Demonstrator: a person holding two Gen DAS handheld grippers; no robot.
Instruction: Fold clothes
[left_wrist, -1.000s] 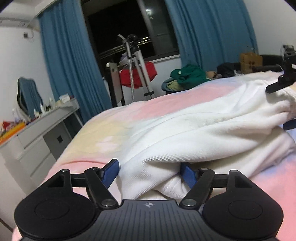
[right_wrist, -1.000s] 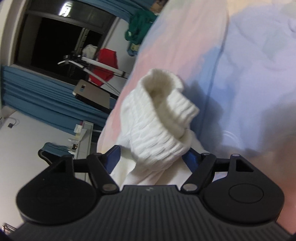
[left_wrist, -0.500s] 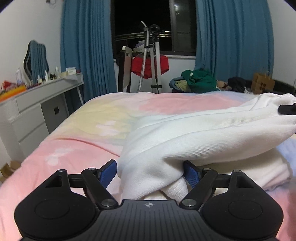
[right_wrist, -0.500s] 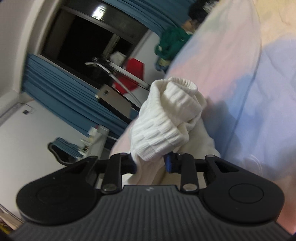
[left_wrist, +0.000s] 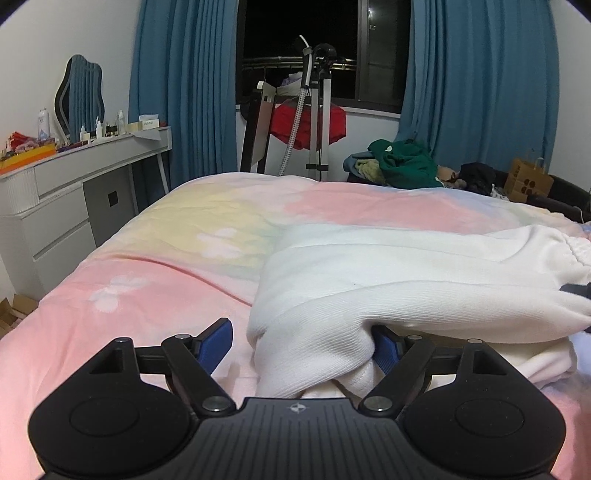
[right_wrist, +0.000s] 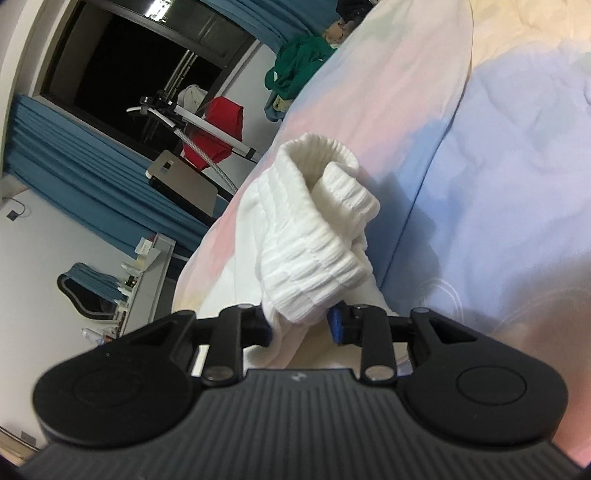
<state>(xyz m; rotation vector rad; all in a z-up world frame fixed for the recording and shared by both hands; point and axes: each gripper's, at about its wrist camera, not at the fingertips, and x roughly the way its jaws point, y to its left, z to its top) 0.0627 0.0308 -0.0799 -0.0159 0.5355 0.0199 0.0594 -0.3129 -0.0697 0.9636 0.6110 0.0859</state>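
A white garment lies bunched on the pastel bedspread, right of centre in the left wrist view. My left gripper is open, its blue pads wide apart, with a fold of the white cloth lying between them. In the right wrist view my right gripper is shut on the garment's ribbed cuff, which bulges up from between the pads. The right gripper's tip shows at the far right edge of the left wrist view.
A grey dresser with bottles and a mirror stands left of the bed. Beyond the bed's far end are a garment steamer stand, a red cloth, blue curtains and a pile of green clothes. A paper bag sits far right.
The right gripper closed on the ribbed cuff. The left gripper stayed open while its view levelled out and swung, and the garment now lies lower and flatter on the bed.
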